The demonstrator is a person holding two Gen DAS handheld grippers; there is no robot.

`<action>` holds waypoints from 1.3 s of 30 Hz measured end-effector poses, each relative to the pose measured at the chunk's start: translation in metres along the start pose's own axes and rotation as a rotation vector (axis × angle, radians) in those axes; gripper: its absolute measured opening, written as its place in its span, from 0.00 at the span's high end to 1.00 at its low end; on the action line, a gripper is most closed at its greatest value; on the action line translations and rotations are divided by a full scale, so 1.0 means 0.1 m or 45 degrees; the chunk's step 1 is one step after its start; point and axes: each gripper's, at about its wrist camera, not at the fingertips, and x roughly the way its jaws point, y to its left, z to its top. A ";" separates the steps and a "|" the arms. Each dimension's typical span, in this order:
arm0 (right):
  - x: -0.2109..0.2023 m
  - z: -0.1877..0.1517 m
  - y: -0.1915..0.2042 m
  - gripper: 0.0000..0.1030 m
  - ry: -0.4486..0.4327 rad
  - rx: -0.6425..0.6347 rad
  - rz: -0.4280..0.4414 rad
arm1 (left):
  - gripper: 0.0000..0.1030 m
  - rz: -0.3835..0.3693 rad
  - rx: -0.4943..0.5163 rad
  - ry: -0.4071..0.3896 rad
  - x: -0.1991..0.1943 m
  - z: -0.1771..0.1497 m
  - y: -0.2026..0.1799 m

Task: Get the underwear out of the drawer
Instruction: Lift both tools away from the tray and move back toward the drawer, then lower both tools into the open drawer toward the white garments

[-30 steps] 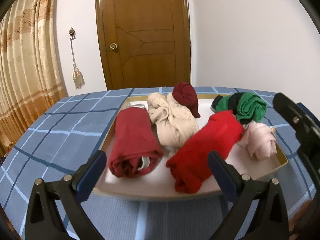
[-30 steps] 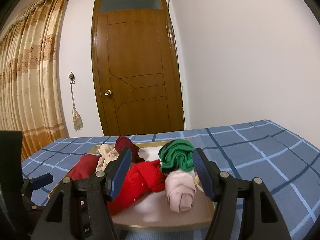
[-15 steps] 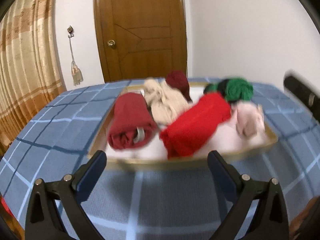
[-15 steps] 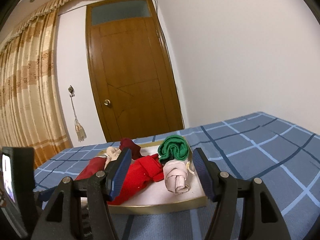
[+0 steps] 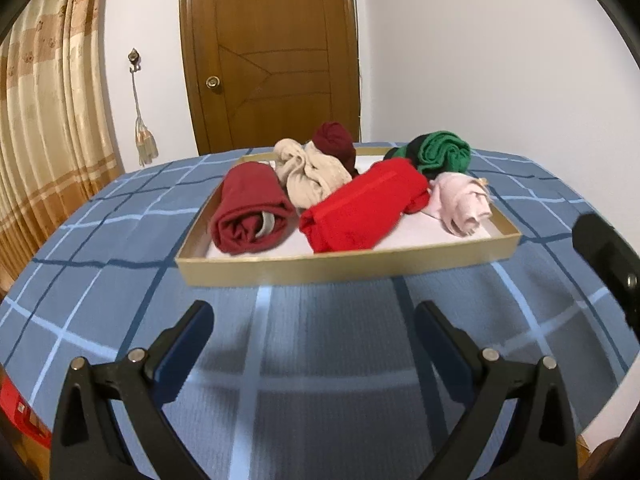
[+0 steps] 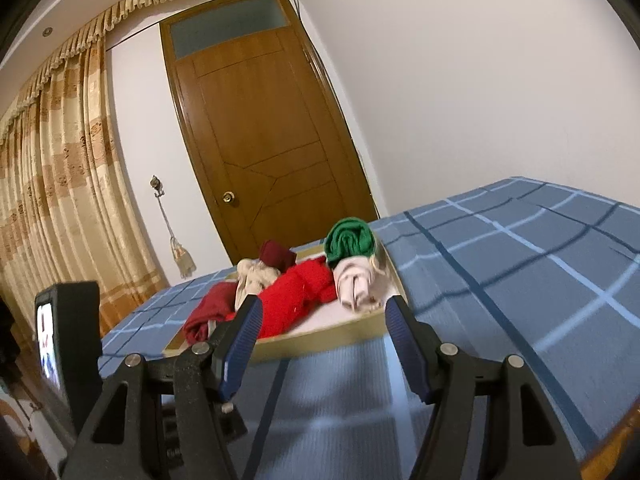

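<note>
Both grippers have drawn back from the shallow tan cardboard drawer tray (image 5: 348,266): the left gripper (image 5: 314,340) now hangs over the blue checked bedcover (image 5: 120,280), and the right gripper (image 6: 322,334) has rolled, tilting its view

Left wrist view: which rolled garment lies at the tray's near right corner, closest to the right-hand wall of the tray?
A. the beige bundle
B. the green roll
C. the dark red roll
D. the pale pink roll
D. The pale pink roll lies by the near right corner of the tray; the green roll lies behind it, and the dark red roll is at the near left.
</note>
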 end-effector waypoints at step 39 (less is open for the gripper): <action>-0.81 -1.46 -0.53 0.36 1.041 -0.132 0.002 | 0.01 -0.294 0.321 0.494 -0.55 -1.54 -0.11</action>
